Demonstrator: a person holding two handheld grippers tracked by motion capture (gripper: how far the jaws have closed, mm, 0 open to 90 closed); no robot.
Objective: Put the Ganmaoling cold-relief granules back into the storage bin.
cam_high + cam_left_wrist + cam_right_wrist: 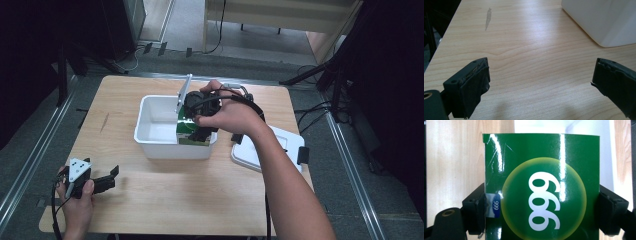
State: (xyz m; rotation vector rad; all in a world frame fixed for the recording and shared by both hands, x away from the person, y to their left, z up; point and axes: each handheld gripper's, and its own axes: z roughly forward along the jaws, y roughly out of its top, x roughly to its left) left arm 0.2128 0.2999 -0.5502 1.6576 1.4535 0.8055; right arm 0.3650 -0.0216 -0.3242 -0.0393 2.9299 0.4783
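We note the right claw (202, 131) pinching a green carton (541, 187) by its two sides; in the right gripper view the black jaws press flat against both edges of the carton, whose glossy face carries a yellow-ringed disc with white "999" numerals and a small blue-and-white label at one edge; in the high view we see the carton (192, 134) at the right end of the white plastic bin (150, 127), at or just above its rim, with the person's right hand (227, 114) wrapped over the gripper from above; whether the carton touches the bin floor we cannot tell. The bin stands near the middle of the wooden counter (165, 185); a white lid (247, 155) lies flat on the counter just to the right of the bin, partly under the right forearm. The left claw (111, 176) rests low at the near left corner of the counter, well apart from the bin, held in the left hand (77, 197); its jaws stand spread wide with bare wood between them, as the left gripper view confirms; that view also shows the bin's rounded white corner (604, 22) at upper right and a pale grey smear (488, 18) on the wood farther off.
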